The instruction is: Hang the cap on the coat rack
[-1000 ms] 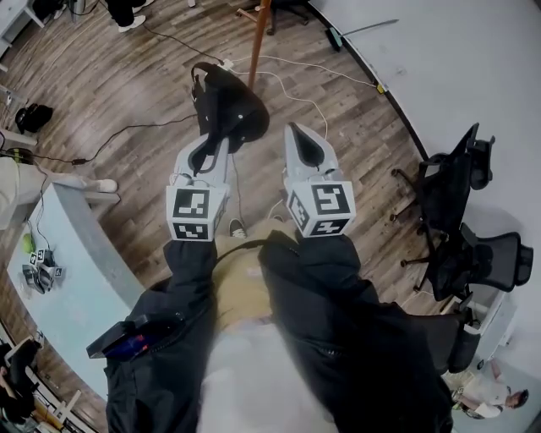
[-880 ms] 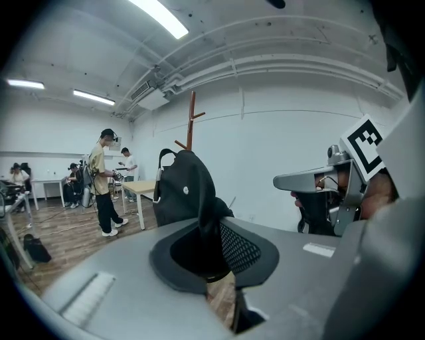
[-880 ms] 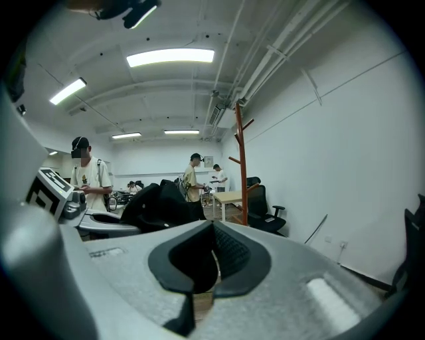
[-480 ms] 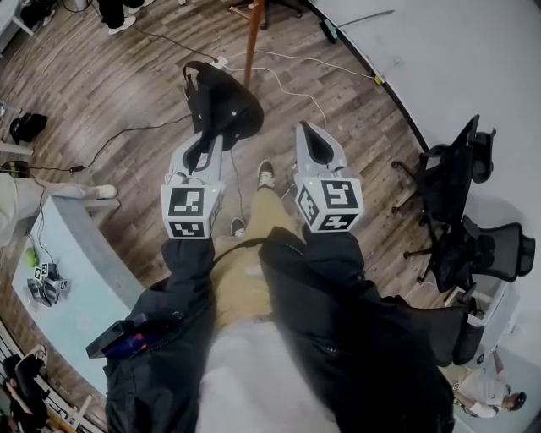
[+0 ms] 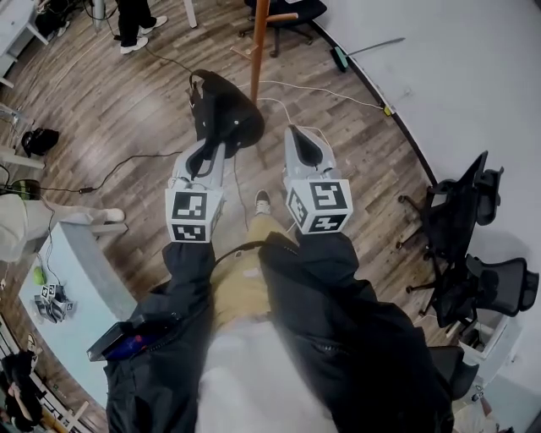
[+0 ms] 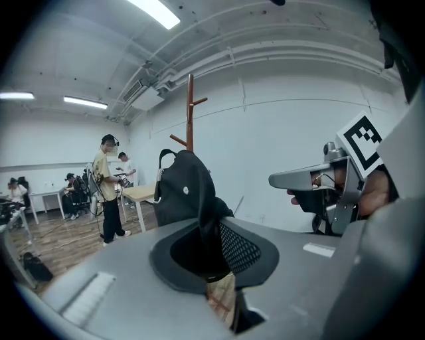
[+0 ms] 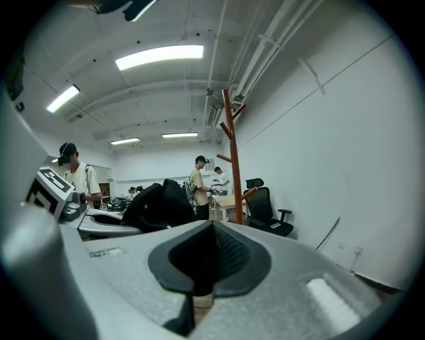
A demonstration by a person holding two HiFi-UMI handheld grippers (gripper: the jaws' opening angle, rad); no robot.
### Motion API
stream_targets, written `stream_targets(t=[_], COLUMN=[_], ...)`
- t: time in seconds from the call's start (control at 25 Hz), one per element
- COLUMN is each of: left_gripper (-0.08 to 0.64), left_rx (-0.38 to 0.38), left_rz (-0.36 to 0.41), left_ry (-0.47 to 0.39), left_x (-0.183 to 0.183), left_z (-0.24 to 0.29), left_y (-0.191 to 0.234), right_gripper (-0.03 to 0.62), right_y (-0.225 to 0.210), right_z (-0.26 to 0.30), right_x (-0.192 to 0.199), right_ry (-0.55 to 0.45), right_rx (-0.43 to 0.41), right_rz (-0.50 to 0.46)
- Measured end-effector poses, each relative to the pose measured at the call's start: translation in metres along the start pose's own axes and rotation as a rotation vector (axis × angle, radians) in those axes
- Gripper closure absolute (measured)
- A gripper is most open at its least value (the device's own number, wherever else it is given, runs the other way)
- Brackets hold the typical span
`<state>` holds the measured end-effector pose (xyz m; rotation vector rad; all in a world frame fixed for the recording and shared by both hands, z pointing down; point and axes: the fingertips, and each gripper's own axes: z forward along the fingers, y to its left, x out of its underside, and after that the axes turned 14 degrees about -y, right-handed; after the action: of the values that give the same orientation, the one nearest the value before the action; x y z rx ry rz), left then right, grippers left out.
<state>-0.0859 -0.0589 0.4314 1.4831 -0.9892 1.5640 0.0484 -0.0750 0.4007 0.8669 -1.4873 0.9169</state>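
A black cap (image 5: pixel 221 114) hangs from my left gripper (image 5: pixel 209 145), which is shut on its edge. The left gripper view shows the cap (image 6: pixel 186 189) standing up in front of the jaws, its cloth pinched between them at the left gripper (image 6: pixel 211 231). The wooden coat rack (image 5: pixel 258 46) stands just beyond the cap, and its pole and pegs (image 6: pixel 190 109) rise behind it. My right gripper (image 5: pixel 304 139) is level with the left one, shut and empty. In the right gripper view the right gripper (image 7: pixel 211 255) has the rack (image 7: pixel 232 159) ahead and the cap (image 7: pixel 156 206) to its left.
Black office chairs (image 5: pixel 461 220) stand along the white wall (image 5: pixel 456 68) on the right. Another chair (image 5: pixel 287 10) sits behind the rack. Cables (image 5: pixel 127 161) run over the wooden floor. A pale blue table (image 5: pixel 84 271) is at the left. People (image 6: pixel 106 186) stand farther off.
The view has moved forward toward the coat rack, whose pole now shows longer and nearer the cap. Both grippers keep their pose, the left still holding the cap.
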Motion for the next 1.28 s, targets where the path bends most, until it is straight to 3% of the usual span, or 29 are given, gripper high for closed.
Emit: stream_targets(t=[0.24,0.76,1.04,1.28], left_gripper=[0.518,0.518,0.518,0.518], left_rx=[-0.007,0.032,0.093,0.19], left_rz=[0.007,0.087,0.111,0.11], left_ry=[0.025,0.199,0.255,0.31], left_x=[-0.008,0.041,0.066,0.093], left_z=[0.065,0.139,0.154,0.164], left_y=[0.006,0.022,0.023,0.027], right_gripper=[0.597,0.595,0.595,0.595], right_y=[-0.032,-0.078,-0.077,-0.065], right_z=[0.058,0.121,0.14,0.153], right_x=[-0.011,0.015,0.033,0.04], right_ry=[-0.026,0.029,0.078,0.098], right_rx=[-0.061,-0.124,-0.12,-0.08], right_rz=[0.026,0.073,0.074,0.058])
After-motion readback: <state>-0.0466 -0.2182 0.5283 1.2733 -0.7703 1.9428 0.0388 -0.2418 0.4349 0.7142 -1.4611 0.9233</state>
